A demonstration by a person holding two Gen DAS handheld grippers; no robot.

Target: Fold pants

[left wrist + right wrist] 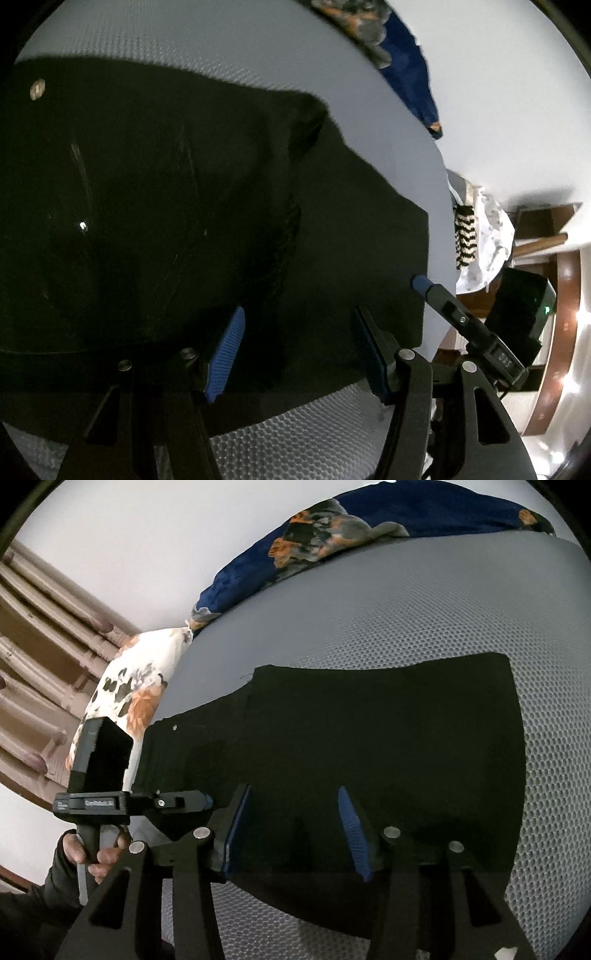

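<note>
Black pants [369, 760] spread flat on grey honeycomb-mesh bedding [424, 620], already doubled into a rough rectangle. Seen from the right wrist: cloth filling the centre, waist end with a small metal rivet toward 9 o'clock, straight cut edge toward 3 o'clock. Seen from the left wrist: same pants [177, 206] covering the centre and the 9 o'clock side, a round metal button near 10 o'clock, a thick folded seam running down toward 6 o'clock.

Left gripper [295, 350] parted moderately, blue ribbed pads apart, nothing between them; poised at 6 o'clock over the near hem. Contact between pads and cloth: cannot tell. Same tool visible in the right wrist view at 8 o'clock [208, 803], gripped by a hand [98, 853] in a dark sleeve.

Right gripper [291, 830] likewise parted, no fabric pinched, held at 6 o'clock above the pants' near edge. One blue fingertip of it showing in the left wrist view toward 4 o'clock [421, 283], beside the pants' corner.

Blue floral blanket [369, 517] bunched at 12 o'clock beyond the mesh. White floral pillow [129, 690] at 9 o'clock, against a wooden headboard [37, 657].
</note>
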